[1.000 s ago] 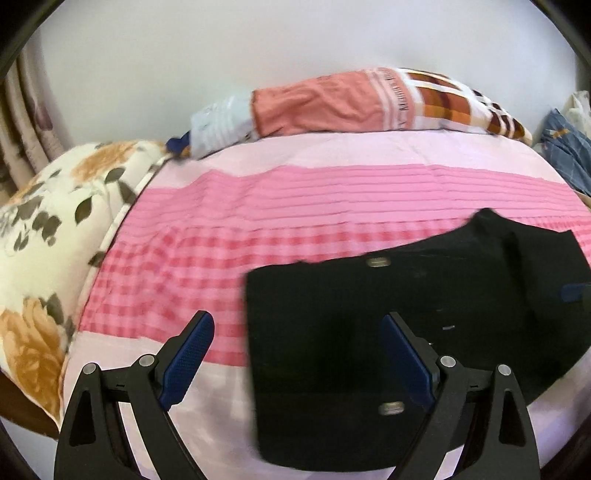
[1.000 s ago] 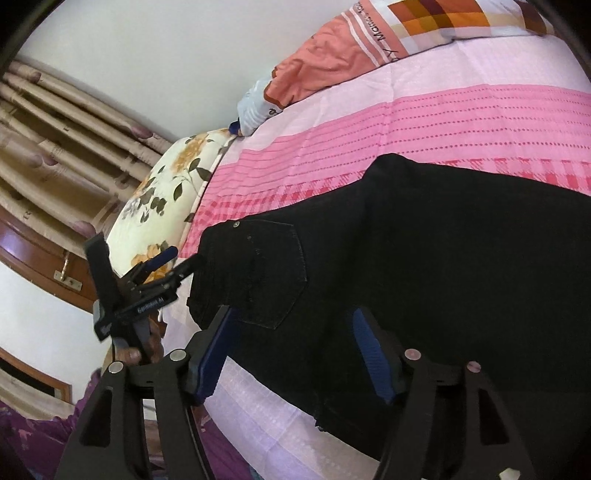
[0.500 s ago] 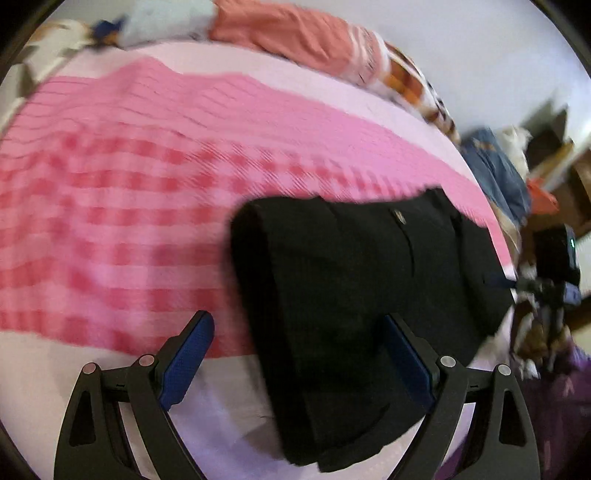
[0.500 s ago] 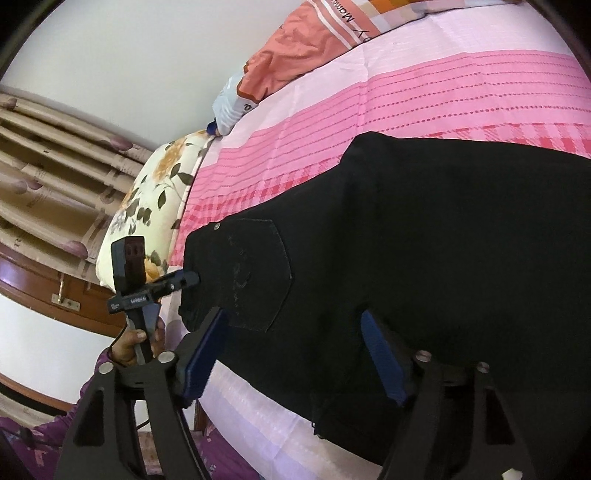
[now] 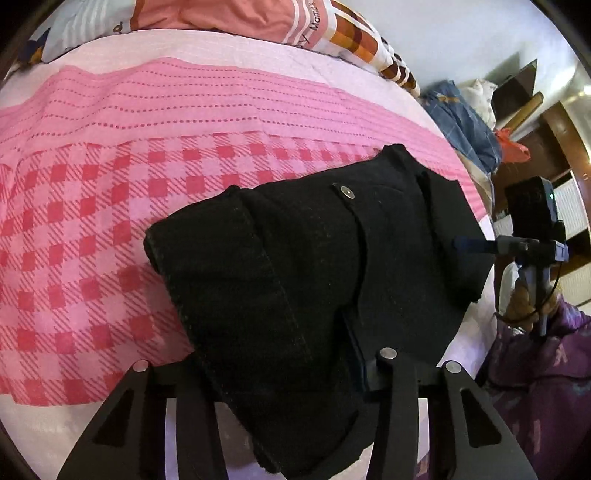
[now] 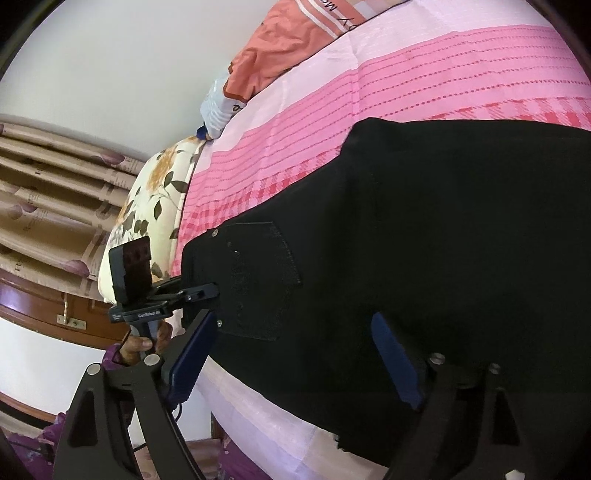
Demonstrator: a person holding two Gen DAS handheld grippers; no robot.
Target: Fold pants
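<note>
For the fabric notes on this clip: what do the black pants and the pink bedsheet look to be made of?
The black pants look like denim or heavy cotton twill: matte, with metal rivets and stitched pocket seams. The pink bedsheet looks like thin woven cotton or a blend, matte, with printed checks and dotted stripes; the exact fibre cannot be told.

Black pants (image 5: 295, 280) and pillows (image 5: 229, 22) lie on the pink-sheeted bed (image 5: 110, 192).
</note>
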